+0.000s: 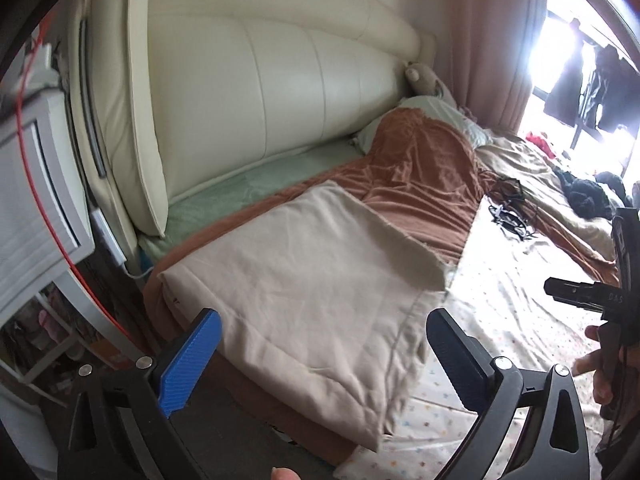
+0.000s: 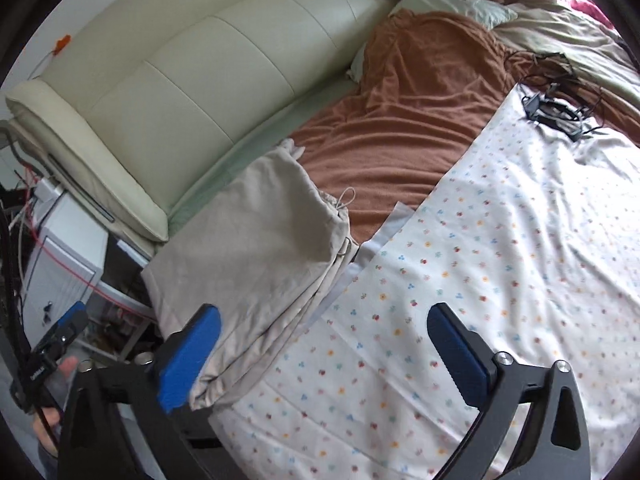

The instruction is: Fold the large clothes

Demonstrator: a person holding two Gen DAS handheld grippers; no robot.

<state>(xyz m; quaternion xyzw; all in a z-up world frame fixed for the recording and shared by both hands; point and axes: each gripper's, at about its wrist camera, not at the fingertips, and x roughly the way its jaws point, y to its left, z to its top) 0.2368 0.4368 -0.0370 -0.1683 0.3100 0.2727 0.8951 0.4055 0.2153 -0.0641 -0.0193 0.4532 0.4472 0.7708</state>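
Home bedroom; bed [image 2: 500, 240], padded headboard [image 1: 260, 80]

Folded garment [image 1: 304, 280]: pale beige, plain, with a drawstring of the same tone. Blanket [image 1: 420, 176]: rust brown, plain. Sheet [image 2: 500, 248]: white, sprinkled with small flowers in red, orange, blue and green. Headboard [image 1: 272, 92]: cream, panelled by seams. Under-sheet [image 1: 256, 184] and pillow [image 1: 440, 110]: pale green. Curtain [image 1: 488, 40]: dusty pink. Gripper pads [image 2: 192, 356]: bright blue on black frames. Cabinet [image 2: 60, 256]: white, crossed by a red cord [image 1: 28, 152].
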